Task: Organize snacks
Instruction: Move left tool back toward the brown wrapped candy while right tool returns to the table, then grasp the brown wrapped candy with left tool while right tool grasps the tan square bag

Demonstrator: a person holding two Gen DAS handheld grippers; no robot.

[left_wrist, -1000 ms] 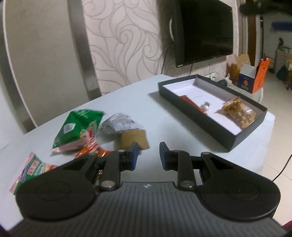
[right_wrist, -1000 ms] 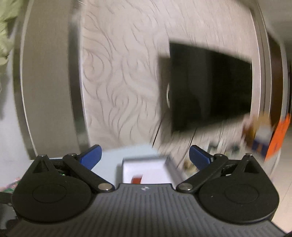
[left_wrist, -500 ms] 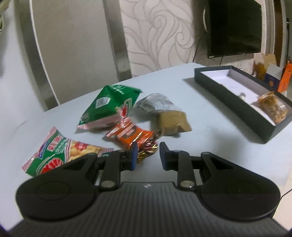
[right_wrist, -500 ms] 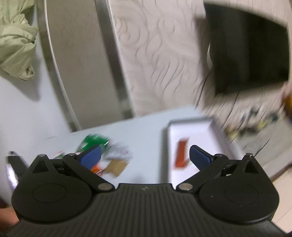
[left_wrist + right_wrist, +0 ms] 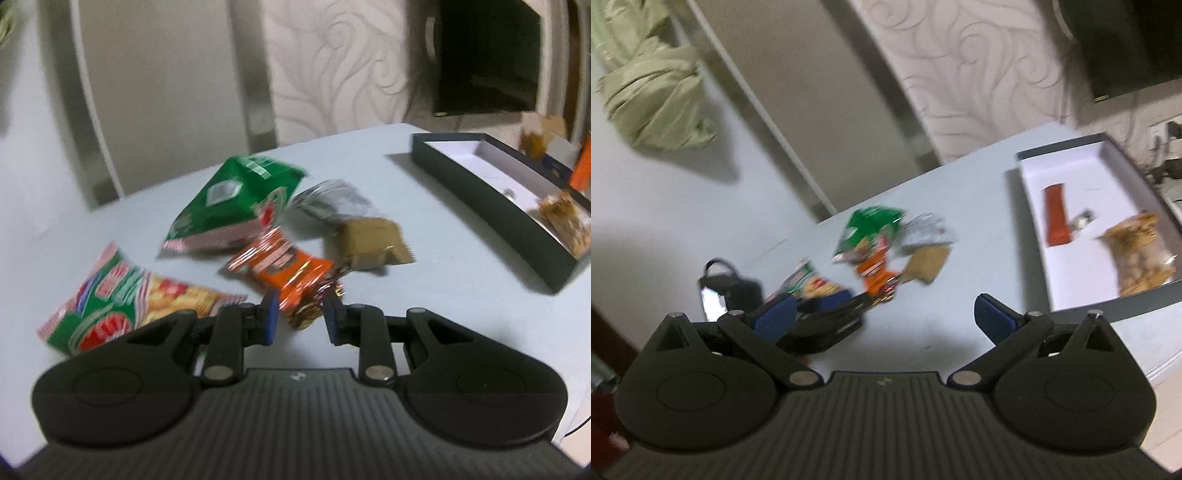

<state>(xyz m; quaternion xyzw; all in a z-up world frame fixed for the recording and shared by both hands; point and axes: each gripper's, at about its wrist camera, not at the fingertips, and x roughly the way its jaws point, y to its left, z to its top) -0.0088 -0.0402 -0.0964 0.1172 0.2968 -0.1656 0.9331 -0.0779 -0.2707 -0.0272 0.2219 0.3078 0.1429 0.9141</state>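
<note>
A heap of snack packets lies on the pale table: a green bag, an orange packet, a brown packet, a silver packet and a green-and-red bag. My left gripper is open with a narrow gap, its tips on either side of a small shiny wrapper beside the orange packet. My right gripper is wide open and empty above the table. The black box holds a red bar and a bag of nuts. The left gripper also shows in the right wrist view.
The black box stands at the table's right edge. A dark device with a lit screen lies at the left of the table. A television hangs on the patterned wall behind. A tied curtain hangs at the left.
My left gripper has swung from the box toward the snack heap and now straddles the shiny wrapper. My right gripper has tilted down from the wall and television to the table.
</note>
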